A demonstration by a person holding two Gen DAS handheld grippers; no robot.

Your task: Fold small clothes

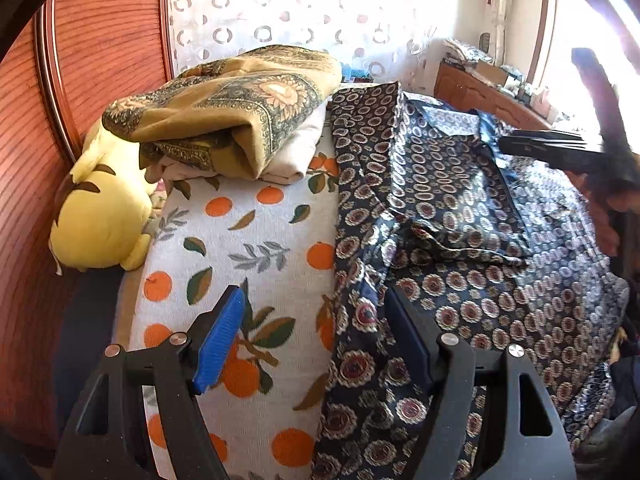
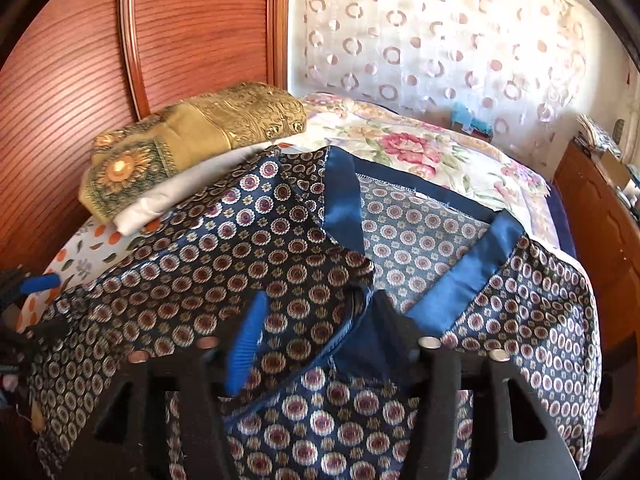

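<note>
**Patterned shirt: first fold going in, most still left**

The navy patterned shirt [image 2: 256,240] is being spread across the bed, w/ its collar end toward the far edge and its hem at the near edge. One front panel is being laid over toward the middle, so the blue-trimmed placket [image 2: 460,276] and the paler inside of the fabric are being shown. Sleeves & lower half aren't being folded yet, as far as can be judged, so prob. only the 1st fold is being done.

The right gripper [image 2: 320,344] is being held over the placket w/ jaws apart; fabric is lying between and under them, but nothing is being pinched. The left gripper [image 1: 312,344] is being held at the shirt's left edge, over the orange-print sheet [image 1: 240,240], jaws also wide apart, nothing clamped.

A folded stack, gold scarf [image 1: 224,108] on top, is being kept at the far left corner by the headboard, beside a yellow plush [image 1: 100,224]. Could be earlier finished pieces, can't be told for sure.
</note>
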